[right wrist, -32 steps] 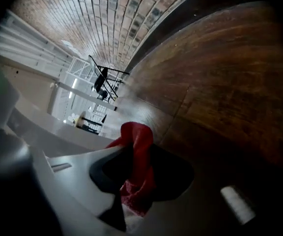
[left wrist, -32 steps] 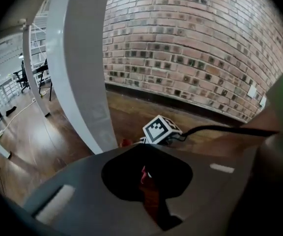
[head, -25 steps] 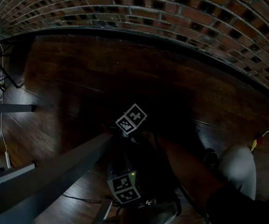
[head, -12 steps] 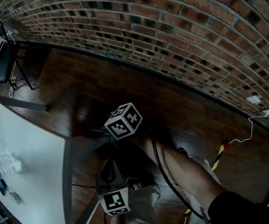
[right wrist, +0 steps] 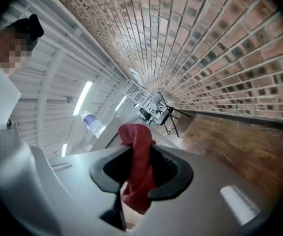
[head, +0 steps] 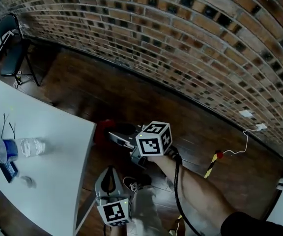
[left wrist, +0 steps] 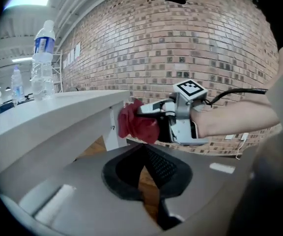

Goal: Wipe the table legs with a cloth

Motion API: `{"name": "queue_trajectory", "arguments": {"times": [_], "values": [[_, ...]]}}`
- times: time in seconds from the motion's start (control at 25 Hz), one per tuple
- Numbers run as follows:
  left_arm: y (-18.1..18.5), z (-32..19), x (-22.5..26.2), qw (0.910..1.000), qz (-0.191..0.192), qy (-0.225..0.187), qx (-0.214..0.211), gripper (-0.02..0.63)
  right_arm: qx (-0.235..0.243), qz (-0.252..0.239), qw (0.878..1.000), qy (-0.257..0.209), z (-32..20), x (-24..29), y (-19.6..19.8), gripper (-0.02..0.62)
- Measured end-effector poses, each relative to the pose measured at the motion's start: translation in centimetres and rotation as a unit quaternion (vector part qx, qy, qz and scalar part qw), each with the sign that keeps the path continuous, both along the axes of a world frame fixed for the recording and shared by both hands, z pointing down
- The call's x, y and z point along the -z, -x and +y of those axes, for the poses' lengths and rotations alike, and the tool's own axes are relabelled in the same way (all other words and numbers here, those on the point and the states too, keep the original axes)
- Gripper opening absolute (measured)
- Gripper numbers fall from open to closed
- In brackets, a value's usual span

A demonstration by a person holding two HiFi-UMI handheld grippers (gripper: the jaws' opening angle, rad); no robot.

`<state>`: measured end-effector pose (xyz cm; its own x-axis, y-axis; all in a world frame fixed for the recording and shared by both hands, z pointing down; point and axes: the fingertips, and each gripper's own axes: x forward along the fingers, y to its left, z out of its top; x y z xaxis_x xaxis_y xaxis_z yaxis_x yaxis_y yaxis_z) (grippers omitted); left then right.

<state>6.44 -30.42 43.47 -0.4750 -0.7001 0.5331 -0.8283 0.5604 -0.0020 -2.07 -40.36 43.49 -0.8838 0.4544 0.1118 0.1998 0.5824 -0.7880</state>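
Your right gripper (head: 111, 133) has its fingers clamped on the red cloth (head: 102, 132). In the right gripper view the cloth bunches above the fingertips and hangs down between them. You hold it at the corner of the white tabletop (head: 48, 146), with the cloth just beside the top of the table leg (left wrist: 113, 132) — whether it touches the leg cannot be told. Your left gripper (head: 110, 177) sits lower and nearer your body, its fingers closed tip to tip with nothing between them, pointing toward the right one. A water bottle (head: 31, 146) is on the tabletop — beyond it are the wooden floor (head: 131, 97) and the brick wall (head: 181, 43).
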Motion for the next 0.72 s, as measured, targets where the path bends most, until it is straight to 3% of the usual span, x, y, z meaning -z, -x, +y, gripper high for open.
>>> {"name": "queue_trajectory", "arguments": {"times": [0.2, 0.32, 0.44, 0.52, 0.64, 0.72], "values": [[-3.1, 2.5, 0.2, 0.9994, 0.033, -0.003, 0.007, -0.005, 0.070, 0.030, 0.992, -0.103, 6.0, 0.0, -7.7, 0.083], [-6.2, 4.2, 0.8, 0.9951, 0.096, -0.001, 0.022, -0.005, 0.110, 0.052, 0.978, -0.170, 9.2, 1.1, -11.9, 0.083], [-8.6, 8.0, 2.9, 0.9796, 0.184, -0.021, 0.079, -0.005, 0.136, 0.089, 0.959, -0.230, 12.1, 3.0, -16.1, 0.083], [-9.4, 11.5, 5.8, 0.9669, 0.223, -0.039, 0.117, -0.005, 0.144, 0.112, 0.953, -0.242, 14.5, 5.6, -18.6, 0.083], [-7.1, 12.9, 10.7, 0.9669, 0.197, -0.075, 0.143, -0.005, 0.170, 0.094, 0.945, -0.264, 15.0, 10.1, -16.9, 0.083], [-6.6, 13.5, 12.9, 0.9682, 0.182, -0.102, 0.139, -0.005, 0.189, 0.081, 0.937, -0.283, 15.6, 12.5, -15.6, 0.081]]}}
